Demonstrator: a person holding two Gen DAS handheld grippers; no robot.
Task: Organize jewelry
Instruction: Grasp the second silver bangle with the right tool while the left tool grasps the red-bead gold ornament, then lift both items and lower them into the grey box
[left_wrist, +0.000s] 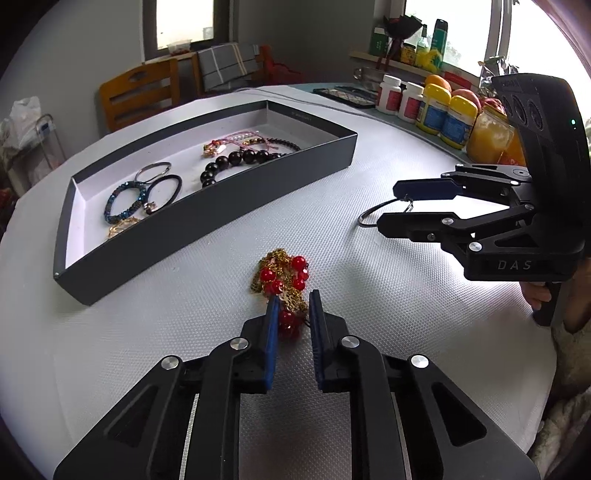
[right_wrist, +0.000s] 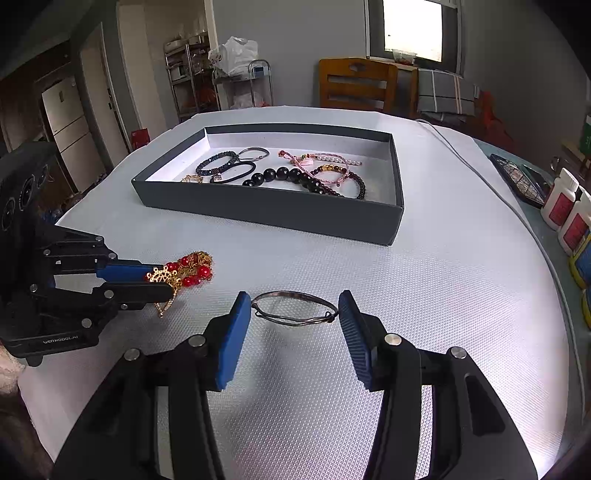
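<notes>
A gold chain with red beads (left_wrist: 282, 282) lies on the white table mat. My left gripper (left_wrist: 293, 301) has its jaws close around the chain's near end, a narrow gap between them; it also shows in the right wrist view (right_wrist: 162, 278). A thin metal bangle (right_wrist: 293, 308) lies on the mat between the wide-open jaws of my right gripper (right_wrist: 293, 306), seen from the left (left_wrist: 386, 206). A dark grey tray (left_wrist: 221, 206) with a white floor holds several bracelets, black bead strings and hair ties (right_wrist: 291, 173).
Pill bottles and jars (left_wrist: 436, 107) stand along the table's far right edge, with a dark patterned case (right_wrist: 519, 181) beside them. A wooden chair (right_wrist: 356, 85) stands behind the table. The tray (right_wrist: 258, 210) lies beyond both grippers.
</notes>
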